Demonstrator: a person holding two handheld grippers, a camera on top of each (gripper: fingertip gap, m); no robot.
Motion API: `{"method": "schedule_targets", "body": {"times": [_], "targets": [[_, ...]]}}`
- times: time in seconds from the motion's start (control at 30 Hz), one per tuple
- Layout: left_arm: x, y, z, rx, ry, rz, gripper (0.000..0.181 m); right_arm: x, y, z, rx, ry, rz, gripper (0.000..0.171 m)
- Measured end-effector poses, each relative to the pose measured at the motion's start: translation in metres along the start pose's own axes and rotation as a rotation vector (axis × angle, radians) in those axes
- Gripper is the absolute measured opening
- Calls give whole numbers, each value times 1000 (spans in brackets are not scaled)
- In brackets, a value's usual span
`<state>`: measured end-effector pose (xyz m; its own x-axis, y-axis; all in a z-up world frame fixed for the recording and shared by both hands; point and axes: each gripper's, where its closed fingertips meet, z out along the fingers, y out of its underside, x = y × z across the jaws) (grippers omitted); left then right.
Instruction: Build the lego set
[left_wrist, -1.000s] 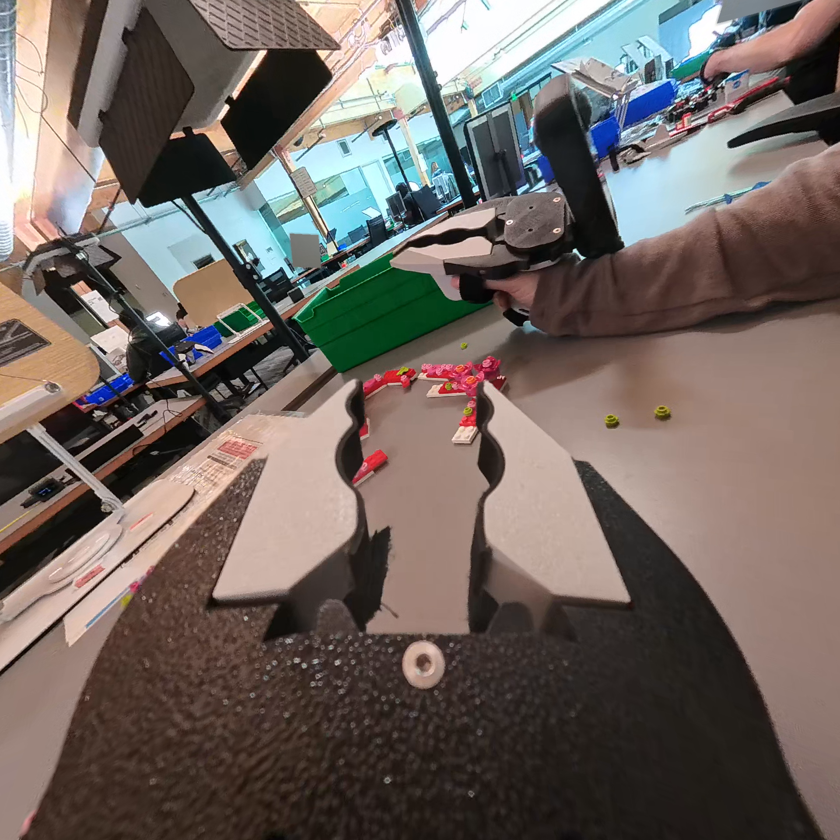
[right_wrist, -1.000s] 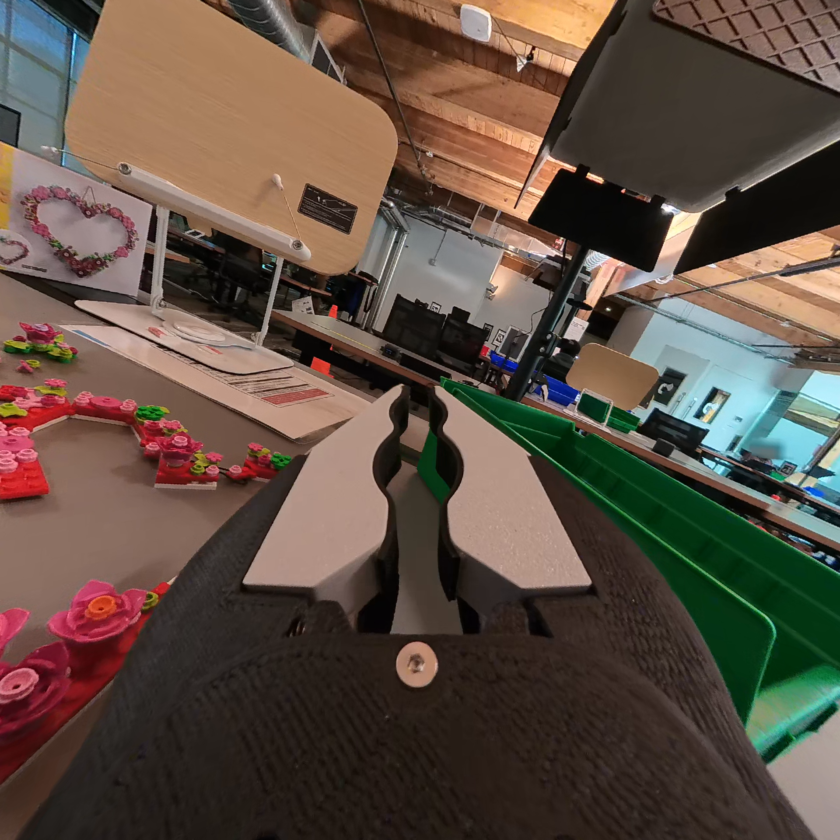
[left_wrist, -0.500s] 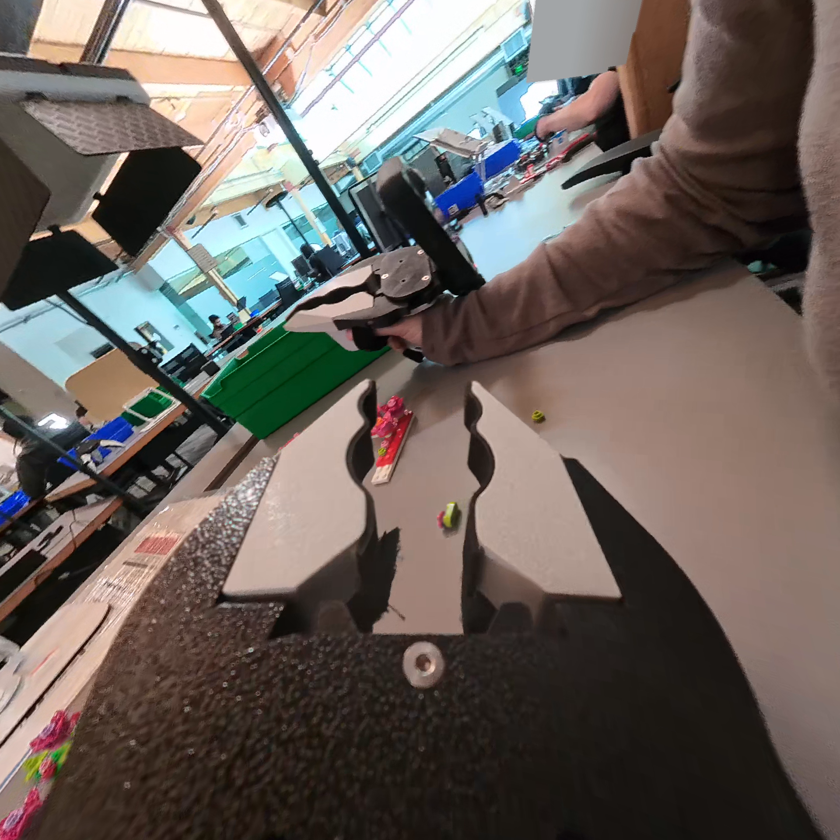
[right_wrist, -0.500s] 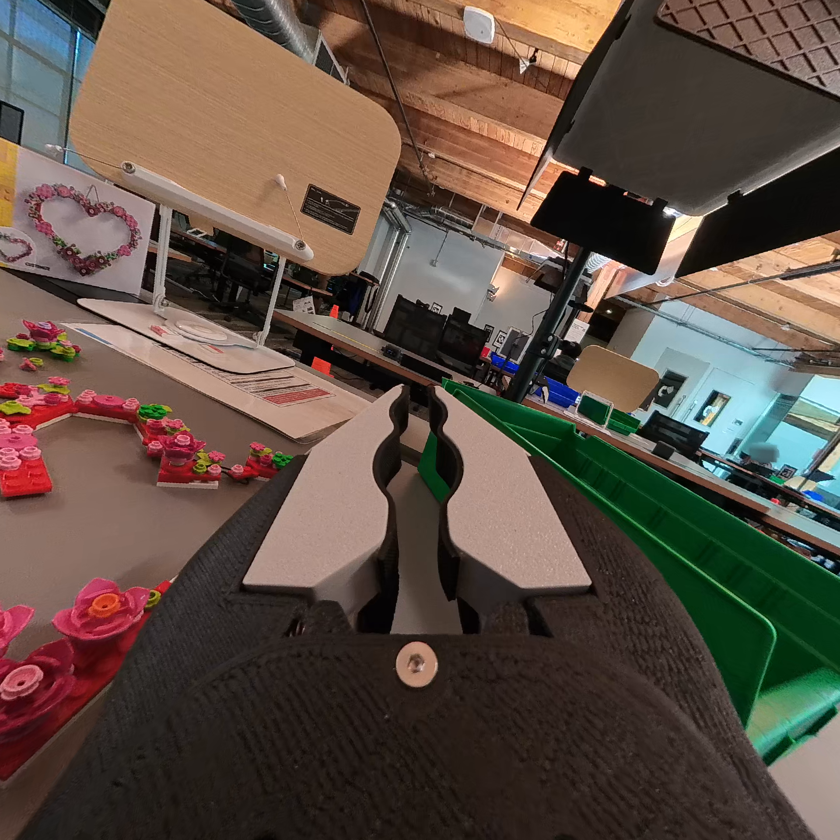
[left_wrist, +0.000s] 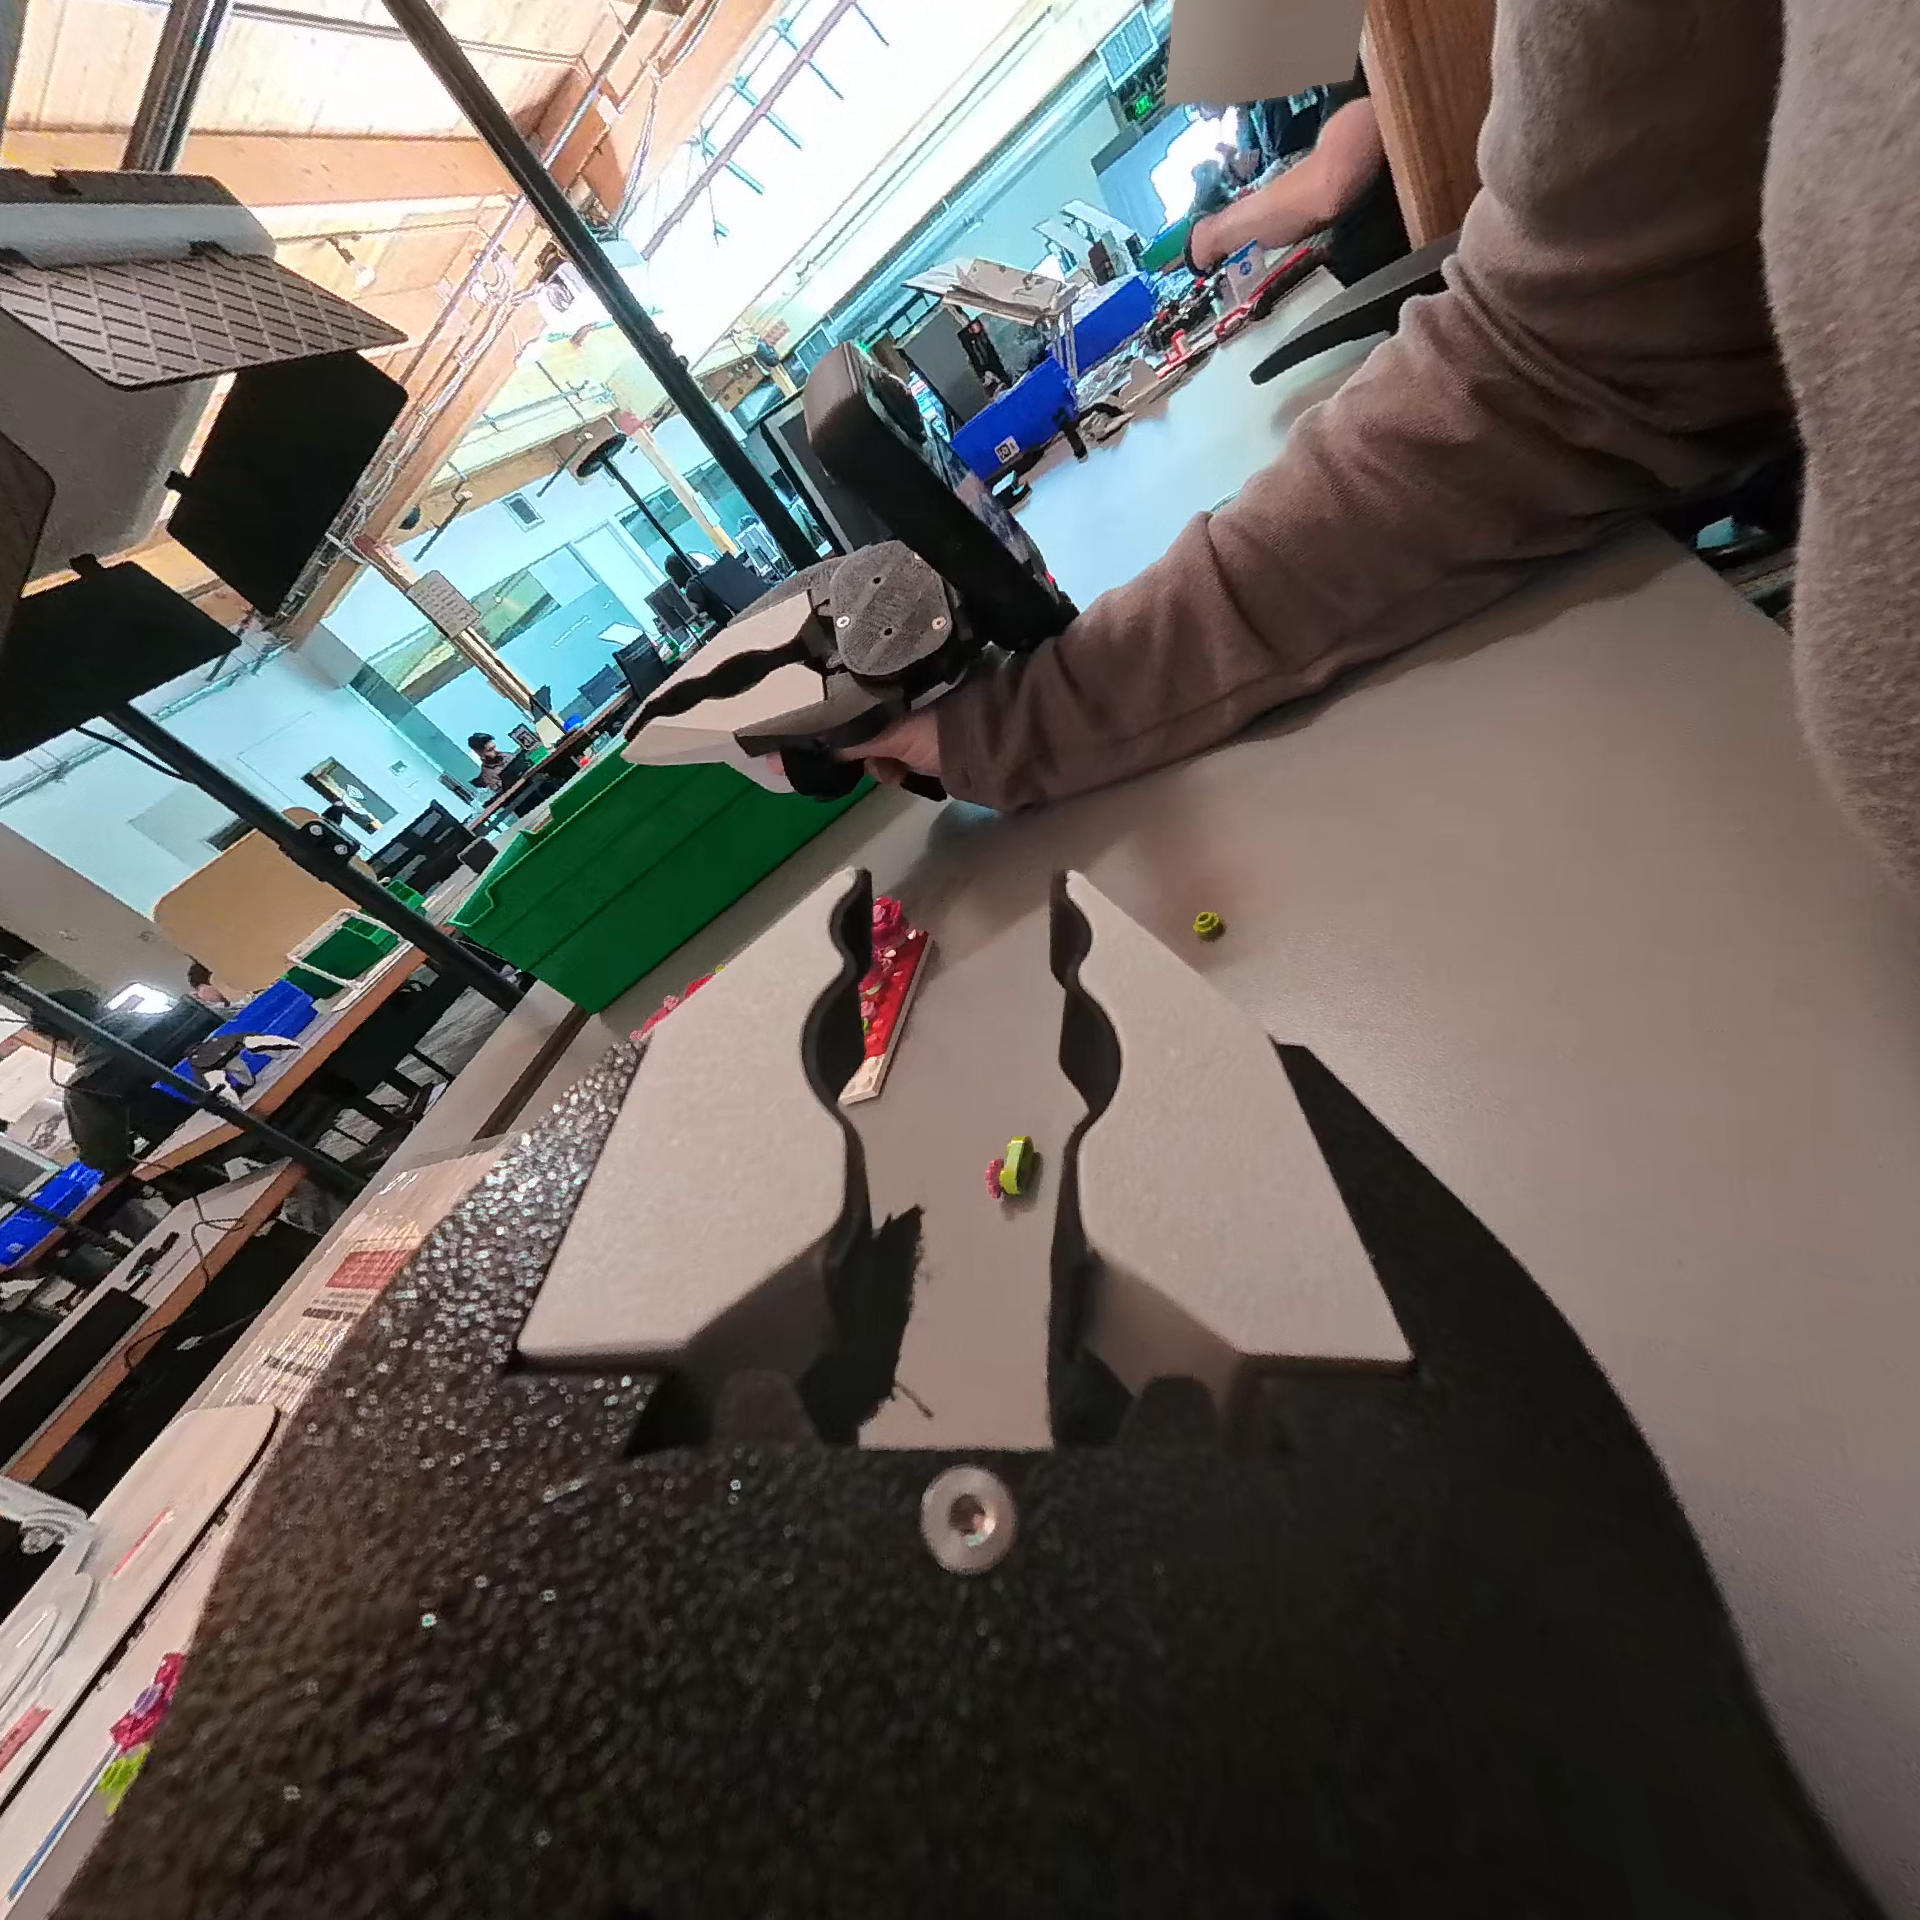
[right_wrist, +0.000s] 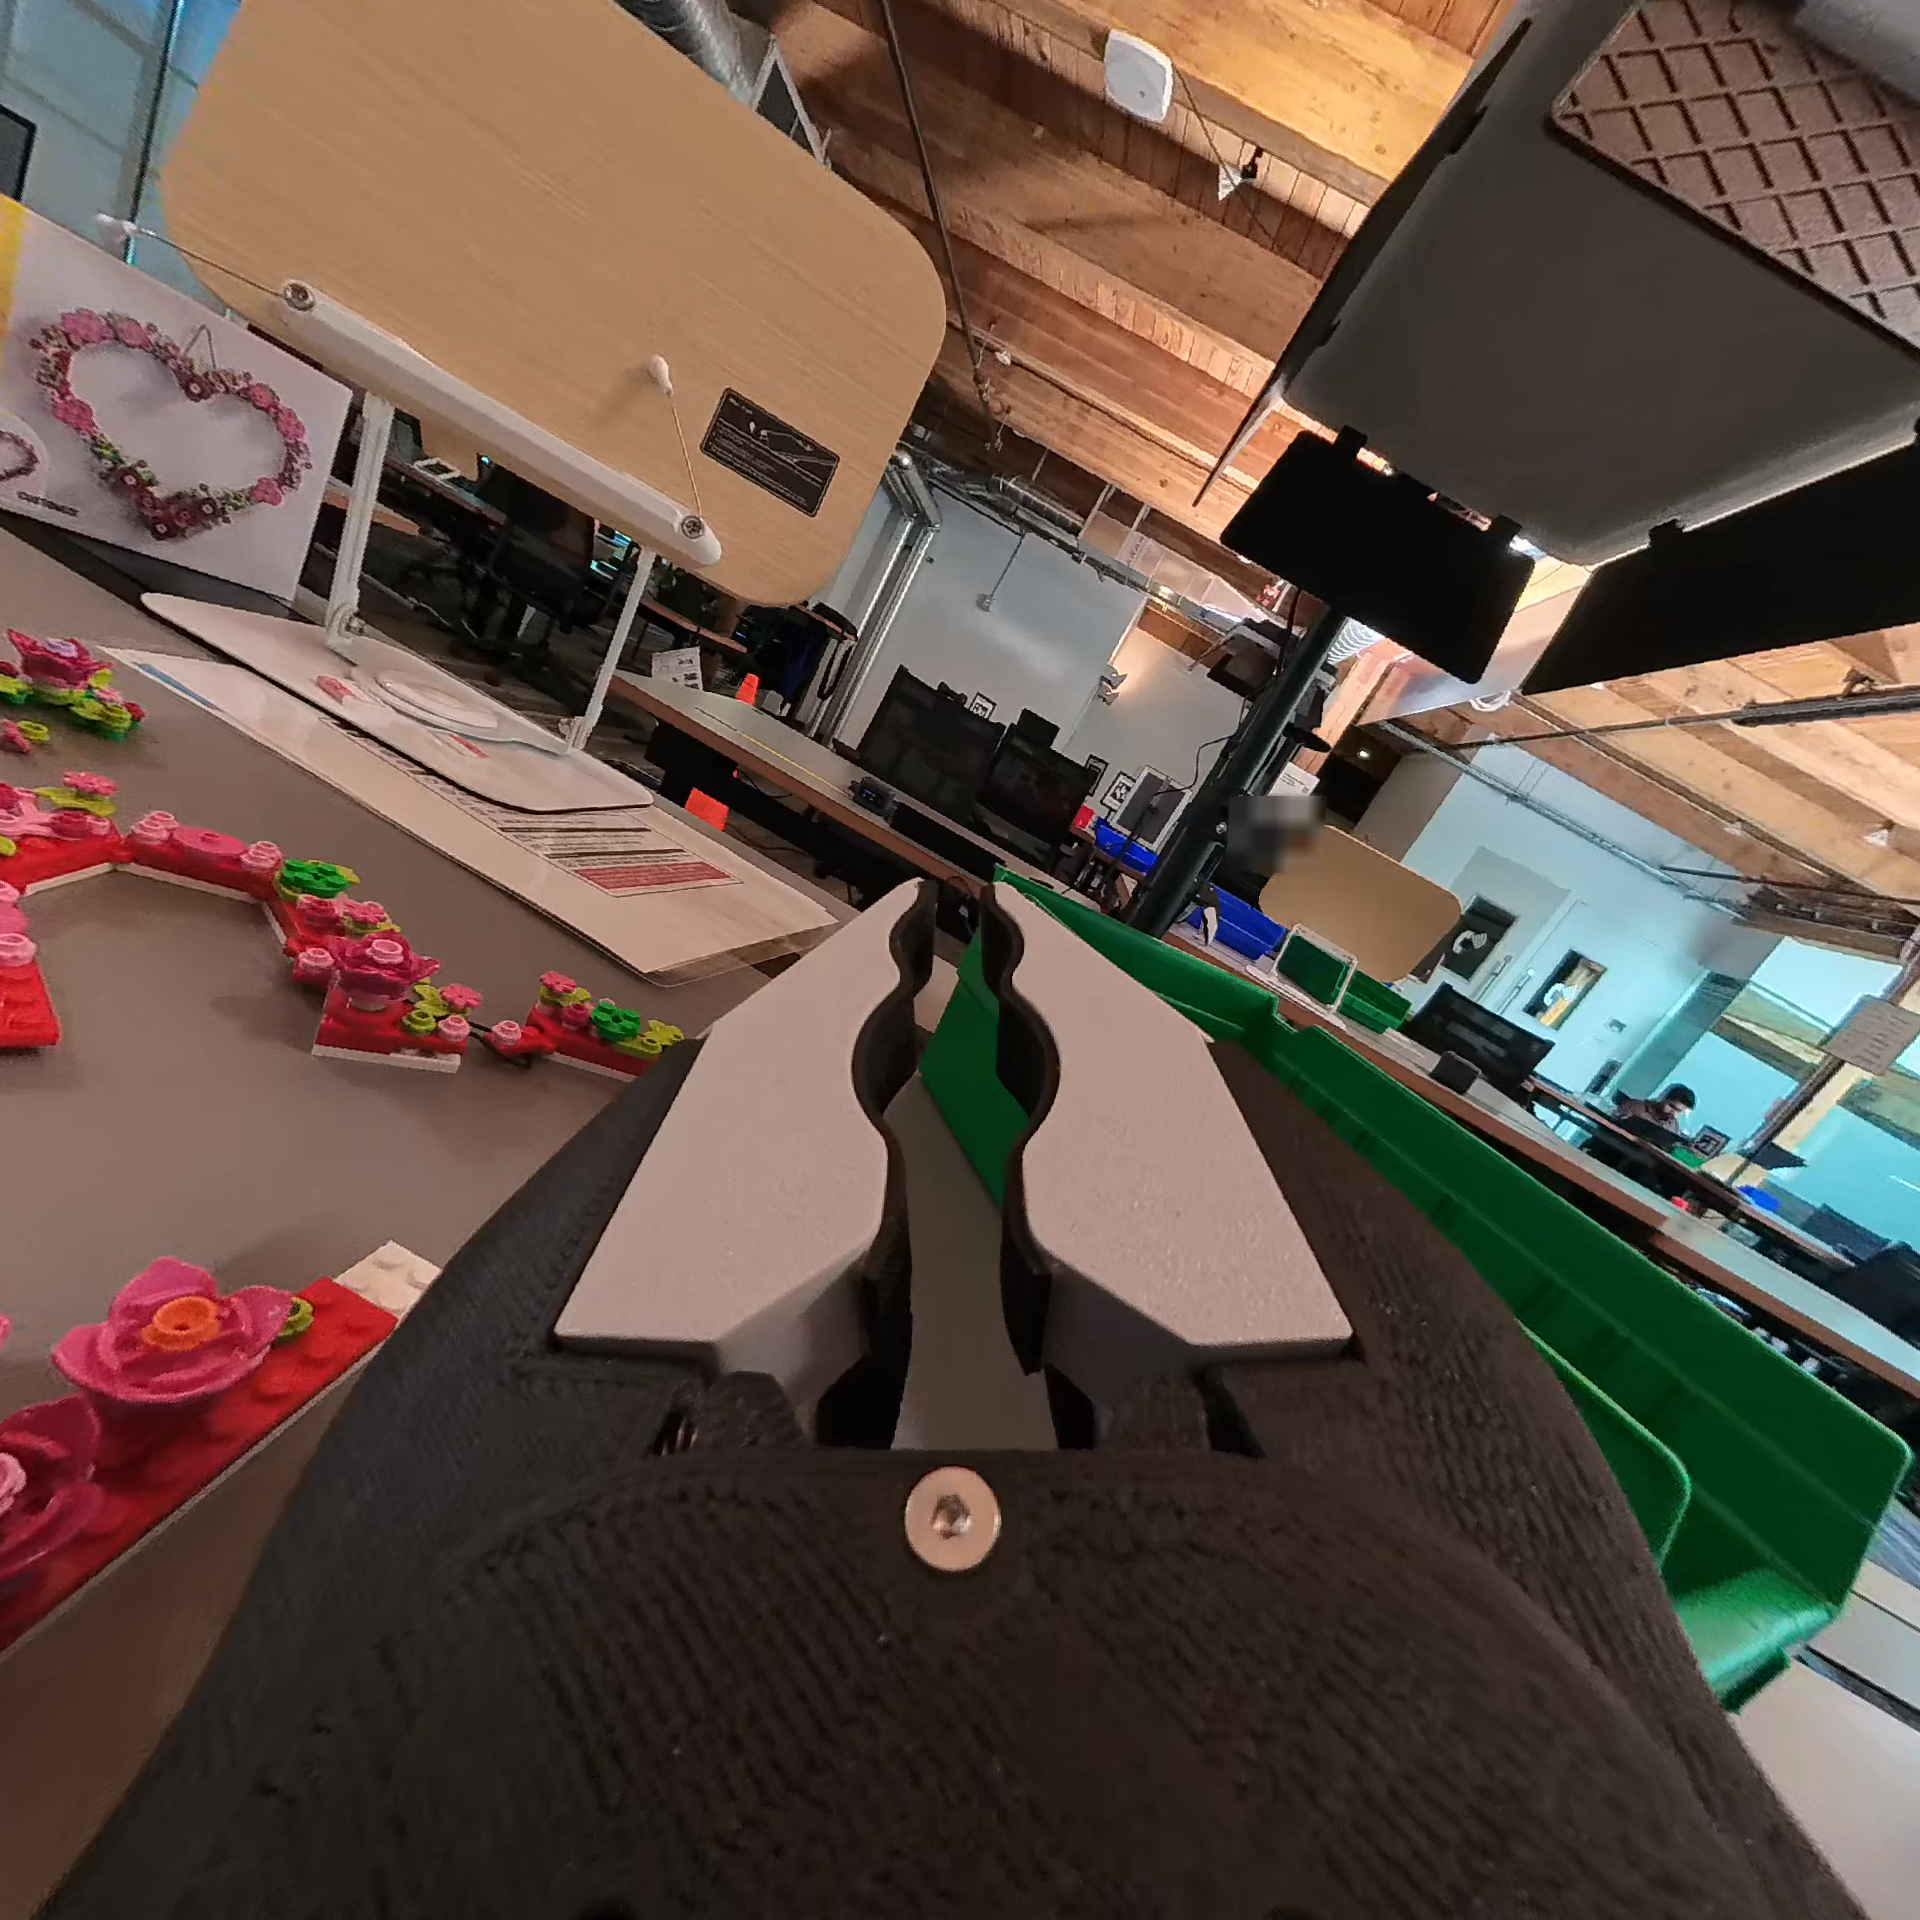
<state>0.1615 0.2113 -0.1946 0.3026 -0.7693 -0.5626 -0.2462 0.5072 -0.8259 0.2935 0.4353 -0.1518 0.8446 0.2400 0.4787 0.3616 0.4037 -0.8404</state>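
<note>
One small lime-and-pink lego piece (left_wrist: 1013, 1165) lay on the grey table (left_wrist: 1507, 935) between the spread fingers of your left gripper (left_wrist: 961, 914), untouched.
Just beyond it sat a red flowered plate (left_wrist: 888, 1003); a second lime stud (left_wrist: 1206, 925) lay off to the right. Your right gripper (right_wrist: 951, 909) was nearly clenched and held nothing, hovering beside the green bin (right_wrist: 1558, 1195), with the flowered heart sections (right_wrist: 364, 977) to its left.

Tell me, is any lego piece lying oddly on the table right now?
Yes. A small lime green piece lies tipped on its edge between the open left gripper fingers. Another lime stud sits flat, alone, apart from the red flowered plates.
</note>
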Motion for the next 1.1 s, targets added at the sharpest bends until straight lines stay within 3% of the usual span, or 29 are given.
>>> {"method": "schedule_targets", "body": {"times": [1.1], "targets": [[0,0,0,2,1,-1,37,-3,0,0,-4,-11,-8,7]]}}
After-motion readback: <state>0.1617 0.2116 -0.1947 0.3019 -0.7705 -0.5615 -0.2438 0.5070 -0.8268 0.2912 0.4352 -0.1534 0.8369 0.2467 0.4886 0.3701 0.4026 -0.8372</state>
